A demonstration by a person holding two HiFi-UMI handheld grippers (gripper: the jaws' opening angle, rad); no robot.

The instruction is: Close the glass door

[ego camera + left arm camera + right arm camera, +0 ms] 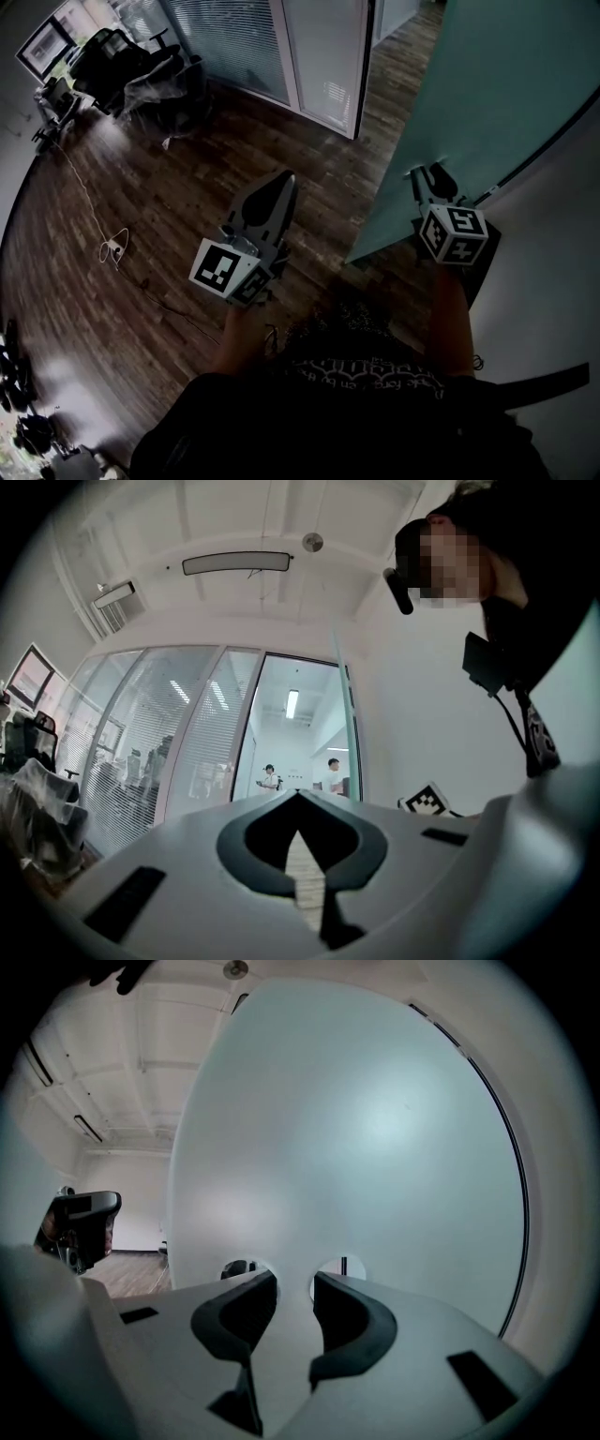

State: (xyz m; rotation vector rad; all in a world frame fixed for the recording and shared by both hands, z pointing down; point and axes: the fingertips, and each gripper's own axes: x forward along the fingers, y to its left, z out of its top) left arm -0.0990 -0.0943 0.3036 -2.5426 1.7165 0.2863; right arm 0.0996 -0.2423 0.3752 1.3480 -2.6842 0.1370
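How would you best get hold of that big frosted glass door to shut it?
Probably by the big frosted glass door's free upright edge, since no handle shows, only two small round holes. The pane is thin and flat, so the open right hand-held gripper could straddle that edge from the room side, one jaw on each face.

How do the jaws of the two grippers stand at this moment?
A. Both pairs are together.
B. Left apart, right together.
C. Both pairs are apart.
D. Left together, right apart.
D: in its own view the left gripper has its jaws meeting at the tips with nothing between them, while the right gripper shows a clear gap through which the frosted glass door is seen.
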